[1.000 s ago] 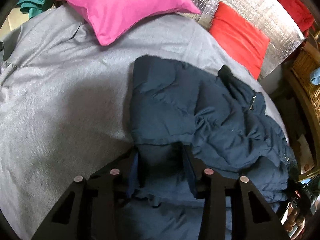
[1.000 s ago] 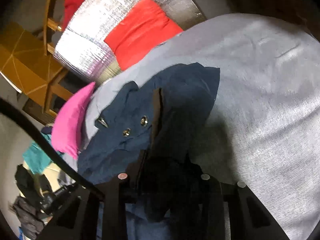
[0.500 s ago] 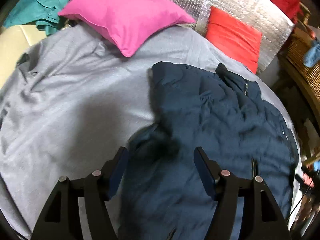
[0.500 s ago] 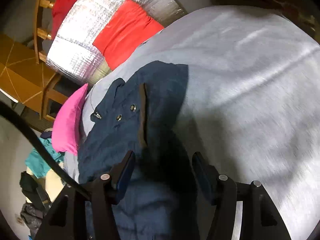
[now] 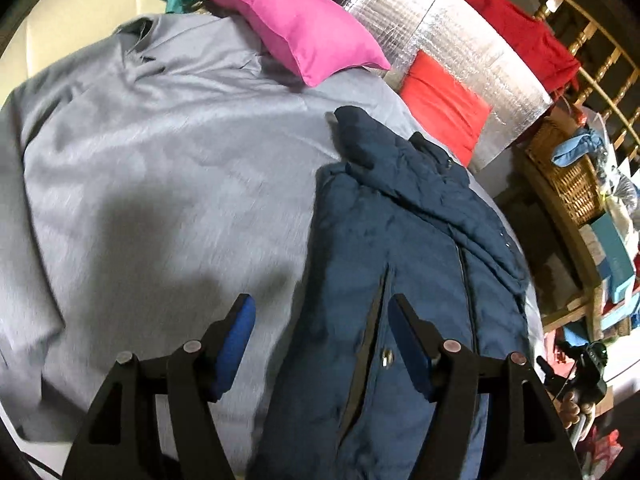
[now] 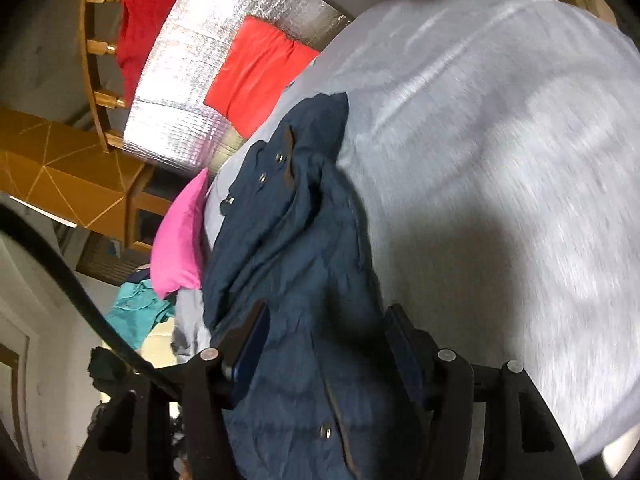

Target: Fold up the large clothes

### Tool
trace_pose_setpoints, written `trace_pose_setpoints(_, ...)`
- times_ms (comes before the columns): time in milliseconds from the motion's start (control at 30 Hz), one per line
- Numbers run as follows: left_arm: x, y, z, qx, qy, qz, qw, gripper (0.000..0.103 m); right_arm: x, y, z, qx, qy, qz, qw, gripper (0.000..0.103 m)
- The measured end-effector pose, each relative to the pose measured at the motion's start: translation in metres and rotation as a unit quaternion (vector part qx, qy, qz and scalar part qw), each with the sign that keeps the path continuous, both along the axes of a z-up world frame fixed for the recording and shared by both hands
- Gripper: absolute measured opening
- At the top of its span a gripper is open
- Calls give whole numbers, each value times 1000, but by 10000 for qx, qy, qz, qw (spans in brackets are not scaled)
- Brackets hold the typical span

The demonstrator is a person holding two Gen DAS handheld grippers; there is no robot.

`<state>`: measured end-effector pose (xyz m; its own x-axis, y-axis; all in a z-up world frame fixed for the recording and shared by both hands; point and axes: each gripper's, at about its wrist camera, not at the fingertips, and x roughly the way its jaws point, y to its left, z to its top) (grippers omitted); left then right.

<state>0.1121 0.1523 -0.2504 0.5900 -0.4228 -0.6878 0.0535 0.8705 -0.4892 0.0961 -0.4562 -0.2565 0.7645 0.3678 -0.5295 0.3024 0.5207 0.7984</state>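
A navy padded jacket (image 5: 400,264) lies lengthwise on the grey bed sheet (image 5: 160,184), collar toward the pillows, a front opening and snap buttons showing. My left gripper (image 5: 320,312) is open and empty, raised above the jacket's near left edge. In the right wrist view the same jacket (image 6: 296,248) lies rumpled on the sheet (image 6: 500,160). My right gripper (image 6: 324,320) is open, hovering over the jacket's near part, nothing held.
A pink pillow (image 5: 296,28) and a red pillow (image 5: 444,104) lie at the bed's head against a silver foil panel (image 5: 448,40). A wooden railing with red cloth (image 5: 516,20) and a wicker basket (image 5: 568,176) stand at right. Teal clothing (image 6: 136,312) lies beside the bed.
Both grippers were shut on the jacket one second ago. They opened, let the fabric drop flat on the bed, and have pulled back and up from it.
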Motion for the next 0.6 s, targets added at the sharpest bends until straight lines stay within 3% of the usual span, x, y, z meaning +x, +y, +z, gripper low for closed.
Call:
trace_pose_setpoints(267, -4, -18, -7, 25, 76, -438, 9990, 70, -22, 12, -6, -89, 80, -88, 9999, 64)
trace_pose_setpoints(400, -2, -33, -7, 265, 30, -621, 9977, 70, -20, 9, -6, -165, 107, -260, 9995, 64)
trace_pose_setpoints(600, 7, -37, -5, 380, -26, -432, 9983, 70, -12, 15, -5, -292, 199, -185, 9992, 67)
